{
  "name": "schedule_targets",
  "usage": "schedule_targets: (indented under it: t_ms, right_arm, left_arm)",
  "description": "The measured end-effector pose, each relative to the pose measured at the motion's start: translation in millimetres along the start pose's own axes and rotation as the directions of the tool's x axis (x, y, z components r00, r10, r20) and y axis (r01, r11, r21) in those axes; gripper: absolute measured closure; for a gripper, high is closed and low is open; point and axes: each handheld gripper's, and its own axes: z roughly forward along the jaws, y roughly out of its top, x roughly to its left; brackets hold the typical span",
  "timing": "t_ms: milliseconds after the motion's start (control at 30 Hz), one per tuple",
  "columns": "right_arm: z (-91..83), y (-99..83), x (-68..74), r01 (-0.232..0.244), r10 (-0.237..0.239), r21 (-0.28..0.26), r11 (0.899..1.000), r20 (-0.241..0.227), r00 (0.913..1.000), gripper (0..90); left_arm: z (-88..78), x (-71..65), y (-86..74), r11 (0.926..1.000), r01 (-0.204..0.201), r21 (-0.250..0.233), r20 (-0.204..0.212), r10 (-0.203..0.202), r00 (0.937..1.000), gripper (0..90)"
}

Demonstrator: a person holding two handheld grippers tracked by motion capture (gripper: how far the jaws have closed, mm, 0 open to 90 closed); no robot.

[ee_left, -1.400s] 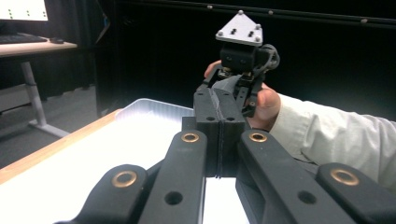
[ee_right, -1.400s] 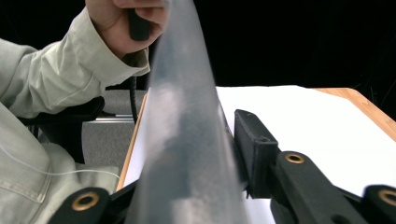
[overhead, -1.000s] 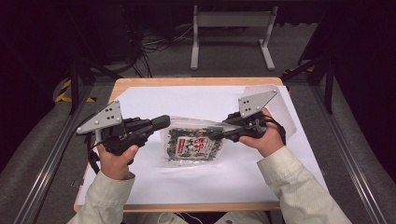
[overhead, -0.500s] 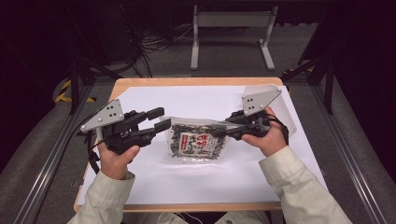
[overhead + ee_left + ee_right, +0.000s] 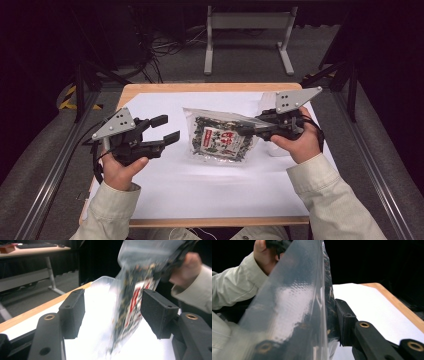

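Right gripper (image 5: 250, 131) clenched on the right edge of a clear zip bag (image 5: 220, 137), pinching the film between both black jaws so that the bag hangs lifted over the middle of the table instead of lying flat. Filled with dark, flaky contents and a red-and-white label card, possibly dried seaweed, though too blurred to say for sure. Seen along the right gripper's own jaws as a broad sheet of glossy plastic (image 5: 294, 302) draped across the near jaw, with one pad (image 5: 344, 320) pressed against it from the right.

Left gripper (image 5: 162, 135) released, jaws spread wide, held just left of the bag and not touching it. Aimed toward the bag's left edge, with the bag (image 5: 132, 305) framed between the two open pads (image 5: 72, 312) in the left gripper view, tilted and blurred. Probably poised that way to take the free side, so that the bag can be stretched or opened between the two tools; a judgement only.

Underneath, a white sheet (image 5: 210, 190) covering most of the wooden table (image 5: 200, 221), giving a plain backdrop. Just beside the right hand (image 5: 300, 145), on the far right, something pale and translucent (image 5: 277, 150), too faint to name. Grip placed near the bag's edge, likely to keep the contents from being crushed.
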Motion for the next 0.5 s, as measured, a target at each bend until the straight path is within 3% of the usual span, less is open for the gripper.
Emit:
schedule_targets:
  t_ms: [233, 400, 500]
  right_arm:
    - [-20.0, 7.1, -5.1, -0.029, 0.028, 0.004, 1.000, 0.076, 0.9967, 76.2]
    - [-33.8, 11.0, -13.0, -0.083, 0.083, -0.005, 0.997, 0.125, 0.9886, 76.2]
    - [-41.4, 13.2, -18.5, -0.108, 0.107, -0.003, 0.994, 0.162, 0.9809, 76.2]
  left_arm:
    - [5.1, 13.6, -15.9, 0.9996, 0.015, 0.023, -0.055, -0.013, 0.9984, 34.7]
    - [11.6, 24.5, -28.7, 0.9987, 0.016, 0.049, -0.091, -0.012, 0.9958, 32.3]
    - [14.9, 34.2, -38.3, 0.9974, 0.043, 0.058, -0.098, -0.037, 0.9945, 31.9]
